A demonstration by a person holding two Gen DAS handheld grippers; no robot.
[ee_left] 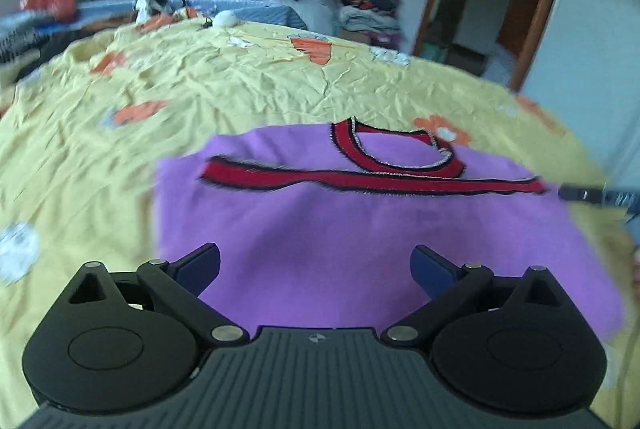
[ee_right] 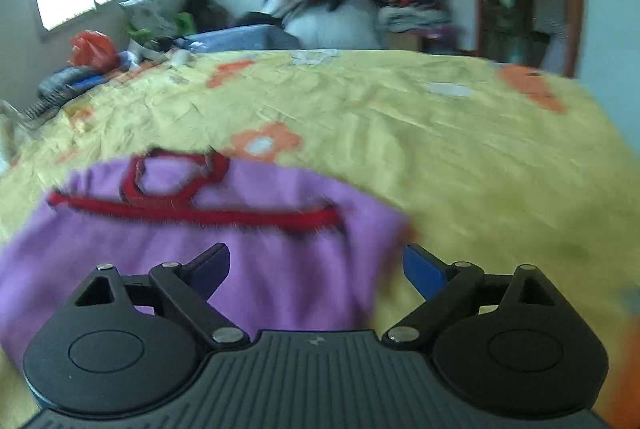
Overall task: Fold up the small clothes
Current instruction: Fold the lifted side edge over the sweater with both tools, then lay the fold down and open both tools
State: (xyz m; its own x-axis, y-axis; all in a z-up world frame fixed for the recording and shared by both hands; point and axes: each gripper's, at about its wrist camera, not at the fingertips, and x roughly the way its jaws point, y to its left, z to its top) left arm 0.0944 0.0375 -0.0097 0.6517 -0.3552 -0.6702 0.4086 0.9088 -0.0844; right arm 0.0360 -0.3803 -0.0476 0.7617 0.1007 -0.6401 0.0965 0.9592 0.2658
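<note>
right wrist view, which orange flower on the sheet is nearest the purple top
The orange flower with the pale centre, just beyond the purple top by its red-trimmed neckline. The other orange flowers lie further back on the yellow sheet.

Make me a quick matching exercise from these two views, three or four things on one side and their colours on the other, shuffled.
Things:
1. garment
2. trim
3. bedspread
4. plastic bag

Colours:
A. yellow with orange flowers
B. purple
C. orange-red
D. red with dark edging

Pairs: 1-B, 2-D, 3-A, 4-C
</note>
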